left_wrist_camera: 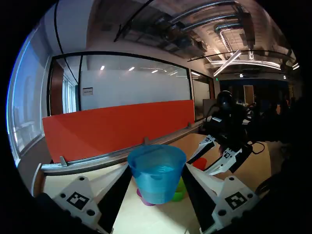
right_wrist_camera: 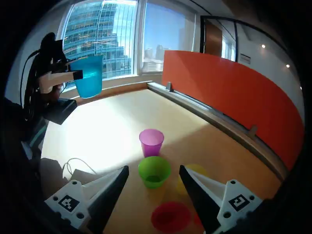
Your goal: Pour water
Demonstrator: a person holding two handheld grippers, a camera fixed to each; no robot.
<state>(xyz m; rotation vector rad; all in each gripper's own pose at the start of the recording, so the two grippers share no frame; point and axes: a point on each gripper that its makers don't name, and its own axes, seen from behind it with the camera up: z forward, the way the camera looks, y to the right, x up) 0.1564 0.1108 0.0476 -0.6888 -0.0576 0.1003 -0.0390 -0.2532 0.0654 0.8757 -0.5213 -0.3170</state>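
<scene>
Blue cup [left_wrist_camera: 156,181] between left gripper [left_wrist_camera: 156,167] fingers [left_wrist_camera: 117,188]; water [left_wrist_camera: 160,170] inside

Water [left_wrist_camera: 160,170] in raised cup [left_wrist_camera: 156,177], four cups [right_wrist_camera: 154,171] clustered on table [right_wrist_camera: 101,128], partition [right_wrist_camera: 234,89] behind

**Left gripper view:** the camera sits behind the left gripper [left_wrist_camera: 156,167], raised off the bench [left_wrist_camera: 156,218] and facing roughly level toward the orange partition [left_wrist_camera: 117,130]. The blue cup [left_wrist_camera: 156,177] is very near the lens, between the fingers.

**Right gripper view:** the camera sits behind the right gripper [right_wrist_camera: 153,167], low over the bench, tilted down and facing the windows [right_wrist_camera: 101,35]. The green cup [right_wrist_camera: 154,171] and purple cup [right_wrist_camera: 151,141] are close.

**Shared:** bench, partition, blue cup, green cup and purple cup. Each view catches the other gripper farther off.
</scene>
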